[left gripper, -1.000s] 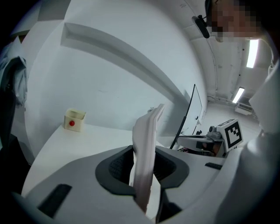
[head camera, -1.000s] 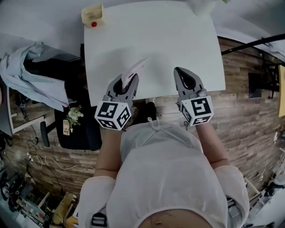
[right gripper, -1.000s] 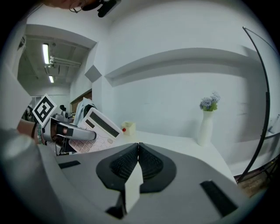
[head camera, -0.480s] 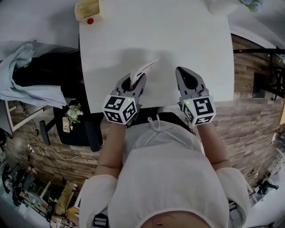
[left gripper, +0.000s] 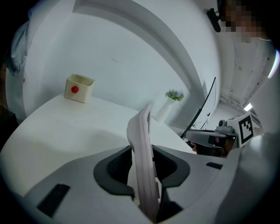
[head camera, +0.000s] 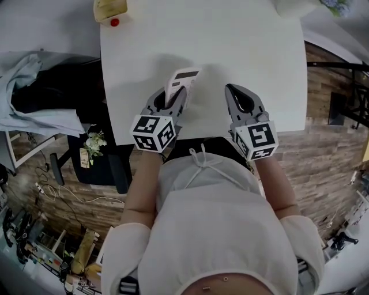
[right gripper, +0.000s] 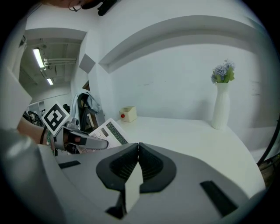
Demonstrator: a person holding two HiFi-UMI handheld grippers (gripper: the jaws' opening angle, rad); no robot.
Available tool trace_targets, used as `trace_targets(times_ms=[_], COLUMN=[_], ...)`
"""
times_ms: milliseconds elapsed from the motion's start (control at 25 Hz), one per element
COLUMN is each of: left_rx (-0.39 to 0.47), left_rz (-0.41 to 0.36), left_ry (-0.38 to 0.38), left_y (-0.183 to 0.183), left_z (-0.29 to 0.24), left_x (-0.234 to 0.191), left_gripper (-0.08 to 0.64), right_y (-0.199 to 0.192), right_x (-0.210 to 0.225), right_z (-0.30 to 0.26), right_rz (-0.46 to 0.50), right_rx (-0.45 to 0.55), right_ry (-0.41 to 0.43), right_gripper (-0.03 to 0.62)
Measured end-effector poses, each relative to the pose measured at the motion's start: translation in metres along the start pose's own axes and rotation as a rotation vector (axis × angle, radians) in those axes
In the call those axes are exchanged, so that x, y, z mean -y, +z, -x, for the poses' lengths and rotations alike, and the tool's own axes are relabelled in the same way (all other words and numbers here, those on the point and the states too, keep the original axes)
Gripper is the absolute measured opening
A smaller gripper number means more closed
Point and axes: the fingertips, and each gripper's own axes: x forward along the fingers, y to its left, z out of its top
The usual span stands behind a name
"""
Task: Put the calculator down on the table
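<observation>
The white calculator stands on edge between the jaws of my left gripper, low over the near part of the white table. Its display end points away from me. In the left gripper view the calculator rises slightly tilted, and both dark pads still touch its sides while the jaws are opening. My right gripper hovers beside it to the right, shut with nothing in it. From the right gripper view the calculator shows its keys and display at the left.
A cream box with a red button sits at the table's far left corner. A white vase with flowers stands at the far right. A chair draped with pale cloth stands left of the table.
Both grippers came down and forward over the table's near edge. The calculator sank with the left gripper, and its display face now shows from above.
</observation>
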Motion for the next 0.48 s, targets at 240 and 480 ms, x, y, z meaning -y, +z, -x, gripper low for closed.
trace_targets(times_ms=[240,480], left_rx=[-0.043,-0.051], left_rz=[-0.020,-0.058], left_ry=[0.045,0.076], left_y=[-0.007,-0.010], left_z=[0.000,-0.002], left_x=[-0.019,-0.029], left_gripper=[0.164,0.207], right_y=[-0.003,-0.006], right_x=[-0.005,-0.006], right_z=[-0.005,-0.010], right_rz=[0.018,0.017], right_rx=[-0.011,-0.022], right_ry=[0.016,0.025], right_gripper=[0.008,0.008])
